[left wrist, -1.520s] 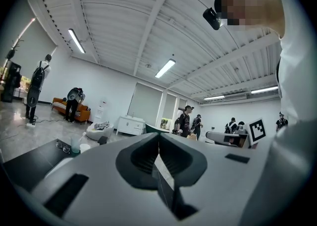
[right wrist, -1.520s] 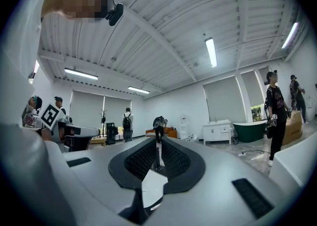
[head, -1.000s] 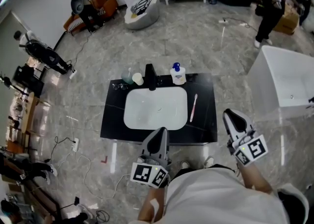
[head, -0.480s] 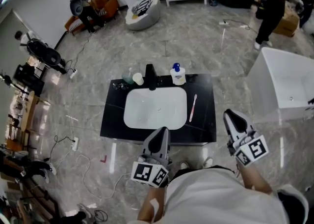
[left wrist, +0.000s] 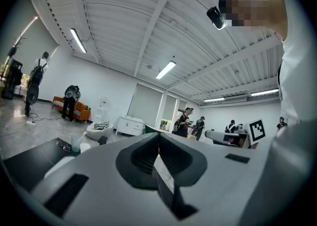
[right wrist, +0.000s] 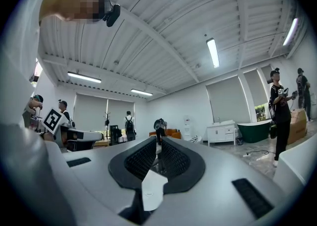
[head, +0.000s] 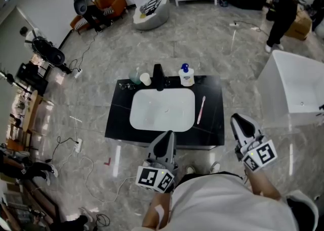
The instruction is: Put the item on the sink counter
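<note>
Floor: grey marble tiles running out on every side. The sink unit stands free in the middle of it, so it can be reached from the near side where the person stands.
Bathtub: white, on the right, well apart from the sink and no part of this job.
Sink counter: black slab just beyond the grippers. Its widest bare strip is to the right of the bowl.
Basin: white, sunk into the middle of the counter, with nothing in it.
Left gripper: held low against the person's body at the near edge of the counter. Its own view shows the jaws pressed together with nothing between them. It looks parked, not working.
Right gripper: near and right of the counter, off its corner. Its jaws are likewise closed on nothing, and it points up and away from the sink.
Faucet: black, upright at the far rim of the basin.
Soap bottle: white with a blue pump, just right of the faucet on the far edge.
Cups: a white cup and a greenish tumbler stand side by side left of the faucet, clear of the bowl.
Toothbrush: pale, lying flat on the counter just right of the basin, lengthways near to far. This is probably the task's item. It rests on the slab where it cannot roll into the bowl, and with both claws empty the placing looks finished.
</note>
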Demonstrator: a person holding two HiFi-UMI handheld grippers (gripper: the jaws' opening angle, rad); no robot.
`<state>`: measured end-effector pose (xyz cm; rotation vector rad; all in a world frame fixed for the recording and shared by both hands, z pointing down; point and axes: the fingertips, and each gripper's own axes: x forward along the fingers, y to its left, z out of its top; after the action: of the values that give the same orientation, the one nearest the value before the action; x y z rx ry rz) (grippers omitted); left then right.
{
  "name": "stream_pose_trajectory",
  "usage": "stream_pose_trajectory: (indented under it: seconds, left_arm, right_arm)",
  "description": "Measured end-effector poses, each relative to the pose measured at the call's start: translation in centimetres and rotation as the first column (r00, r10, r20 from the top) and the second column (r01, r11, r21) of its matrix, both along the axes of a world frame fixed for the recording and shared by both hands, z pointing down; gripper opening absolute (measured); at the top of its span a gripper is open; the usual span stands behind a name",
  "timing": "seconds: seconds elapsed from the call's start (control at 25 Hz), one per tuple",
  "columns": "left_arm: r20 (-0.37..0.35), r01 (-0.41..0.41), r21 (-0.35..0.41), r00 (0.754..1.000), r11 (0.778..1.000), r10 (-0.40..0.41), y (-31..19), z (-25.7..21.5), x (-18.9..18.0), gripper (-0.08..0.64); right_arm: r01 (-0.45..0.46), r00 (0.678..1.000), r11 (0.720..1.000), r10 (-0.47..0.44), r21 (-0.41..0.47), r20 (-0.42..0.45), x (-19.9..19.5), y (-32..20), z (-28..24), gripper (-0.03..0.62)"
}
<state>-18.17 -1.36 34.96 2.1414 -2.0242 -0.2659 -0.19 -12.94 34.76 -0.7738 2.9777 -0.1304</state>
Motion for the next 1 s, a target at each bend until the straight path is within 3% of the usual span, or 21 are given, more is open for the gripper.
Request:
stream_pose_trajectory:
  seconds: [1.0]
  left_arm:
    - [-0.008,-0.019,0.003,1.000,1.000,0.019,1.3,0.5,0.7,0.006]
  right_arm:
    - [-0.013,1.000,1.000,0.014,0.009,-0.013,0.7,2.0,0.3,0.057]
